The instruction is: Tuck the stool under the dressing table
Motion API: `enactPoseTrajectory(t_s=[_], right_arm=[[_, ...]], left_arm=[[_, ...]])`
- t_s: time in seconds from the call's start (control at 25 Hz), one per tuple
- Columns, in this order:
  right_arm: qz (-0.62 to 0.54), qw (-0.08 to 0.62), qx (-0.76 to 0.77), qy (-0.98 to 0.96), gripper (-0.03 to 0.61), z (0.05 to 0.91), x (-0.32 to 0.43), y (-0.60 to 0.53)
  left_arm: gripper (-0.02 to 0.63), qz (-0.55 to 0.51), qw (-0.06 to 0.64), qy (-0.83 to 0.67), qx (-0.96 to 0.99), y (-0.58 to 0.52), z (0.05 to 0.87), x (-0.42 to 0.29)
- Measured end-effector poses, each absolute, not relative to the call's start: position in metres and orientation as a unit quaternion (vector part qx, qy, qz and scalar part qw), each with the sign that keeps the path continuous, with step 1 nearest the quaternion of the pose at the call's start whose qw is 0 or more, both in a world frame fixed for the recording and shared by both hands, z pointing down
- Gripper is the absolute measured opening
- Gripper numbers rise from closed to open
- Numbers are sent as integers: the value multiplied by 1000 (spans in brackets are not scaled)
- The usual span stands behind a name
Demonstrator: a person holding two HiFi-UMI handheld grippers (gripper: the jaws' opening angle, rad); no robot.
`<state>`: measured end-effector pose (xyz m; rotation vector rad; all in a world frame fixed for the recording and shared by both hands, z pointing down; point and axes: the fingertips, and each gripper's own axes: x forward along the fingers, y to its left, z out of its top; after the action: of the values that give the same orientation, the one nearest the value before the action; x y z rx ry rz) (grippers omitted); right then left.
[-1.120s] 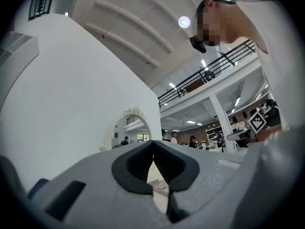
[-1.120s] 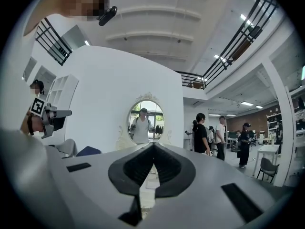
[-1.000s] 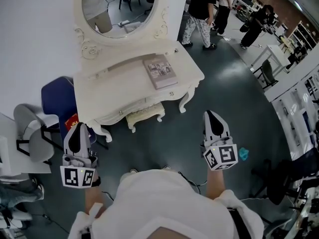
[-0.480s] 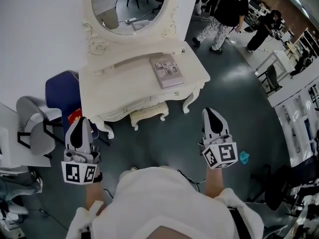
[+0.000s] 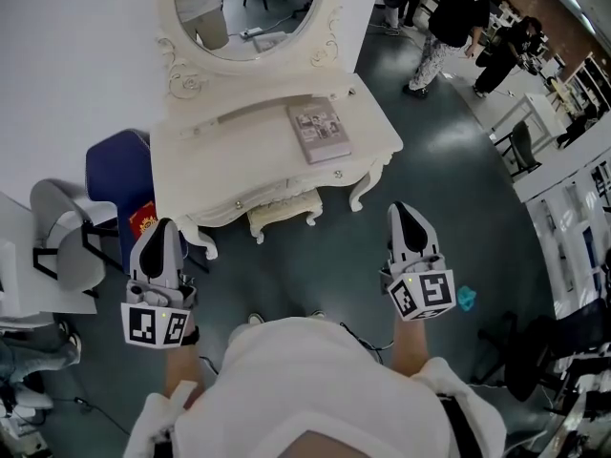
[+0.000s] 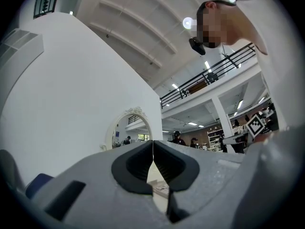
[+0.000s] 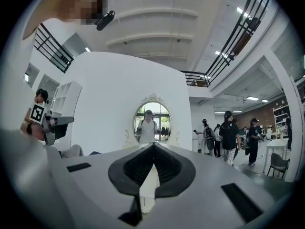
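nearest the camera, the person holds a gripper out at each side. the left gripper (image 5: 163, 229) has its jaws pressed together with nothing between them; its own view shows them meeting in a thin line over open air. the right gripper (image 5: 405, 214) is the same, closed tip to tip and empty. both hang above the dark floor (image 5: 315, 265), well apart from each other and touching nothing.

past a strip of bare floor lies the stool (image 5: 284, 212). it sits ahead in the gap between the two grippers, forward and to the right of the left one and forward and to the left of the right one. neither hand looks clearly nearer. its long axis runs side to side, along the front edge of the dressing table (image 5: 239, 153) and across the line the grippers point along. any push on it would, i judge, go straight ahead against its long side.

the stool is cream, with a pale textured seat and short curled legs that match the table. only its front strip and front legs show. the rest is hidden beneath the tabletop, between the table's carved legs, so it looks mostly or wholly tucked in already.

farther on, what looks like a book (image 5: 320, 132) lies flat on the tabletop, and the oval mirror (image 5: 243, 8) rises behind it against the white wall.
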<state>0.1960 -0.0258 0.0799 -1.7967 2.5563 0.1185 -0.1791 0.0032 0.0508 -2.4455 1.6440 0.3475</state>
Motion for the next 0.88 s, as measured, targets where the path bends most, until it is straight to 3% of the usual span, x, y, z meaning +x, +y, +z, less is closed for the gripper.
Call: enactPoseTrajectory(t_s=[0.88], right_arm=[[40, 4, -575, 817, -2, 86, 195, -30]], left_arm=[[15, 114, 77, 551, -823, -2, 57, -172]])
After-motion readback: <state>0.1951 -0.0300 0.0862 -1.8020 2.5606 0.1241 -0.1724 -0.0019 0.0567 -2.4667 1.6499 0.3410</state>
